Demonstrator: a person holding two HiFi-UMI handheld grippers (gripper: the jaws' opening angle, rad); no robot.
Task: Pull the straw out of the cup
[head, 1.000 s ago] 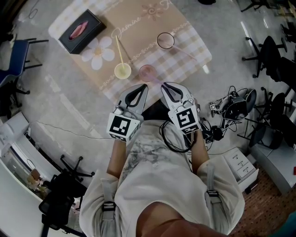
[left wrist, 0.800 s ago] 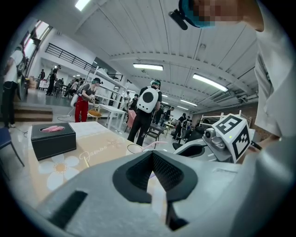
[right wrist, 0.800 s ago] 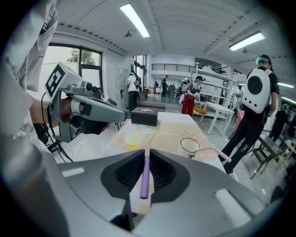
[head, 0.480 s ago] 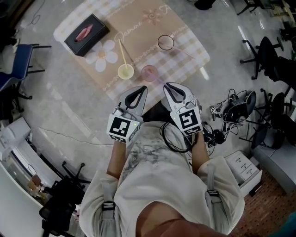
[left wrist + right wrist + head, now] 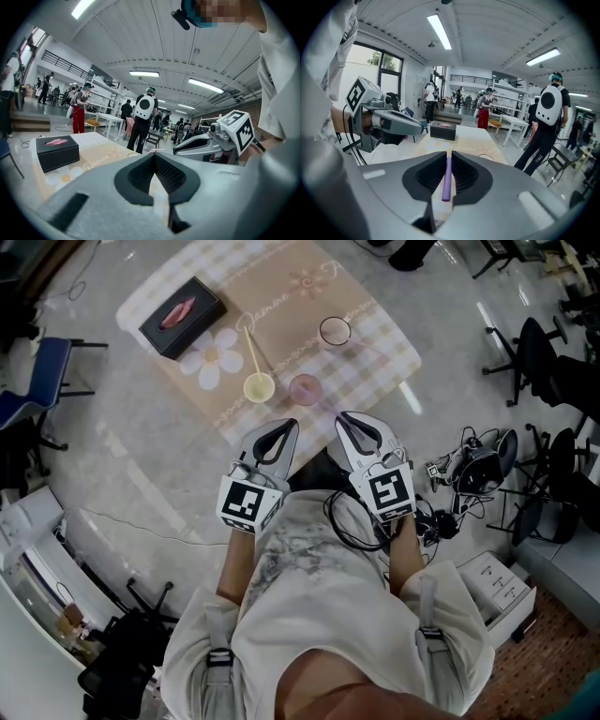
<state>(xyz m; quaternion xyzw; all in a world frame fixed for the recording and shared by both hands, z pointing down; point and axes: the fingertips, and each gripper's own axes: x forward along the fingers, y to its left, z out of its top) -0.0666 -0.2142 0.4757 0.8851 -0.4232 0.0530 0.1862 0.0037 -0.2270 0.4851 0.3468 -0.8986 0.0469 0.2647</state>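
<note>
A purple straw [image 5: 446, 180] lies lengthwise between the pads of my right gripper [image 5: 447, 154], which is shut on it. In the head view that gripper [image 5: 361, 425] hangs just off the near edge of the table, a little right of a pink cup [image 5: 304, 388]; the straw is hidden there. My left gripper [image 5: 278, 430] is beside it, its fingertips meeting with nothing between them, as the left gripper view [image 5: 154, 155] also shows. A yellow cup [image 5: 260, 387] holds a yellow straw [image 5: 250, 351].
The low table [image 5: 375, 310] has a checked cloth with flower prints. A black box [image 5: 183, 313] sits at its far left and a clear glass [image 5: 335, 331] at the right. Office chairs [image 5: 553, 362] and cables [image 5: 469, 460] stand to the right. People walk about in the hall behind.
Both grippers have lifted slightly and stay side by side. The head view has drifted, so the table sits a little higher and further right. The grip on the purple straw is unchanged.
</note>
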